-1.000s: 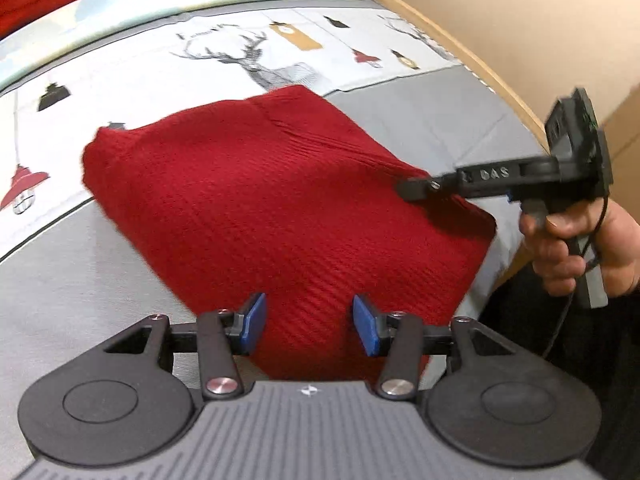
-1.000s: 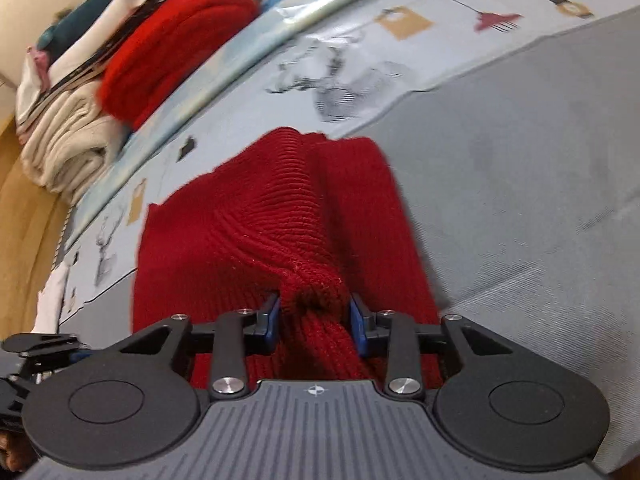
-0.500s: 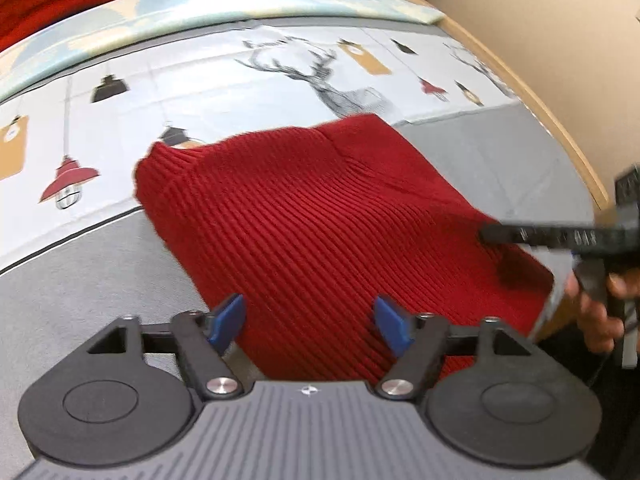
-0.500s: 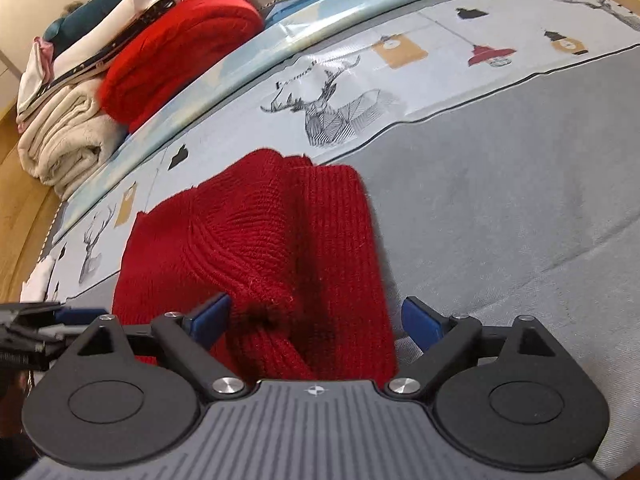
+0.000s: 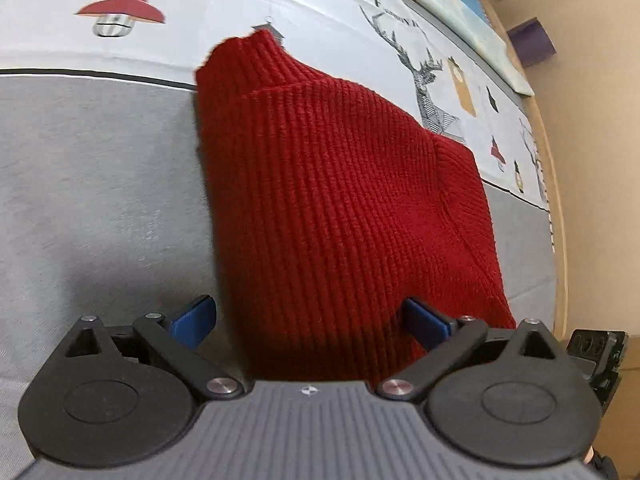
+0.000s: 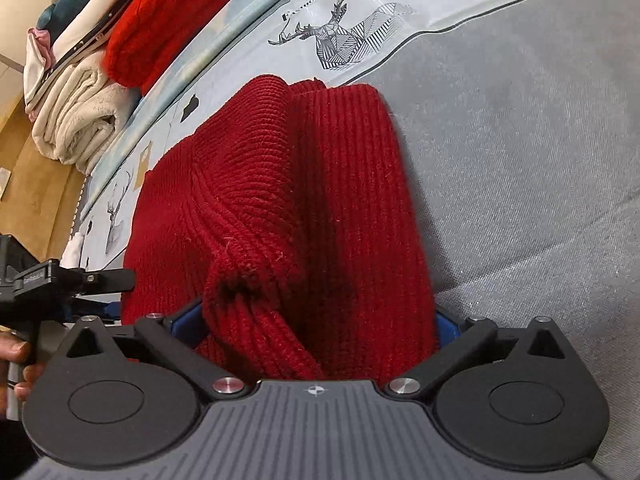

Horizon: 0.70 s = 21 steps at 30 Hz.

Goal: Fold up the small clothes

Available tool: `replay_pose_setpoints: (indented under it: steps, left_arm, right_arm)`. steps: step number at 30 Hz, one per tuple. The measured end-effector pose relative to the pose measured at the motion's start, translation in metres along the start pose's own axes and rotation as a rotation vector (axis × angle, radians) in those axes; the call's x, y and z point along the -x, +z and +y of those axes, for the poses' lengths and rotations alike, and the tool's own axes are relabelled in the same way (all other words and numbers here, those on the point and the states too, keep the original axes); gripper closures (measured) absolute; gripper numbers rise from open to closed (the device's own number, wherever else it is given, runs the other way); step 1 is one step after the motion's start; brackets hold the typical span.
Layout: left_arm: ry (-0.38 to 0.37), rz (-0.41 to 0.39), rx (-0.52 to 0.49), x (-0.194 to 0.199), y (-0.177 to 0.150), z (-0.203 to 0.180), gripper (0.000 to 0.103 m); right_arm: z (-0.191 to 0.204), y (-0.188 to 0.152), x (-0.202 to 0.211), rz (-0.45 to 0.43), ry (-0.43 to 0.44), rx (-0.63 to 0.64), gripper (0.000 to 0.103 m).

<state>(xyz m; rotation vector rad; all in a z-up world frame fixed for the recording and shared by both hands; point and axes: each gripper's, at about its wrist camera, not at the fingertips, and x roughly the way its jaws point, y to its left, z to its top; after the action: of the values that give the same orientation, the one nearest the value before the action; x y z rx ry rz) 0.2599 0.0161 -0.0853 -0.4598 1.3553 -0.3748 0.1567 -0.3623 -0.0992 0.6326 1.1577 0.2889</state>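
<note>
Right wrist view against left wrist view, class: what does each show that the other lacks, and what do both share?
Only the right wrist view shows the stack of folded clothes and a hand holding the left gripper. Only the left wrist view shows the red lamp print and purple object. Both share the red knit garment on the grey cover.

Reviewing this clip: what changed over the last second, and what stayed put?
The right gripper let go of the red sweater: its jaws, earlier pinching a bunched fold, have just been opening and now stand wide around it. The left gripper also opened its jaws and moved down closer over the sweater's near edge. The sweater stays folded on the grey bedspread.
</note>
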Motion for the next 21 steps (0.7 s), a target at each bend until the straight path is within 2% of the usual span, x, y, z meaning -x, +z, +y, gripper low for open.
replay_pose_setpoints:
  steps: [4,6,9,10,12,14,19,21]
  left_arm:
    - [-0.01,0.0,-0.008,-0.013,0.001,-0.003,0.002]
    - [-0.009,-0.005,-0.004,-0.017,0.0,-0.003,0.002]
    - [-0.002,-0.025,-0.017,-0.017,0.002,-0.004,0.008]
    - [0.003,-0.036,-0.028,-0.015,0.002,-0.005,0.01]
    - [0.01,-0.068,-0.05,-0.007,0.005,-0.008,0.023]
    - [0.019,-0.11,-0.07,0.004,0.009,-0.01,0.029]
    - [0.112,-0.219,-0.135,0.04,0.02,-0.008,0.03]
    - [0.136,-0.25,-0.126,0.052,0.025,0.0,0.03]
  right_arm:
    - [0.002,-0.003,0.003,-0.013,0.014,0.012,0.009]
    - [0.003,-0.003,0.005,-0.025,0.038,0.015,0.024]
    - [0.008,-0.004,0.009,-0.043,0.063,0.028,0.036]
    - [0.009,-0.004,0.009,-0.047,0.065,0.026,0.037]
    - [0.01,-0.004,0.009,-0.054,0.071,0.013,0.039]
    - [0.017,-0.004,0.006,-0.065,0.073,0.013,0.042]
    - [0.045,0.001,-0.011,-0.094,0.127,0.029,0.05]
    - [0.058,0.004,-0.023,-0.097,0.145,0.039,0.051]
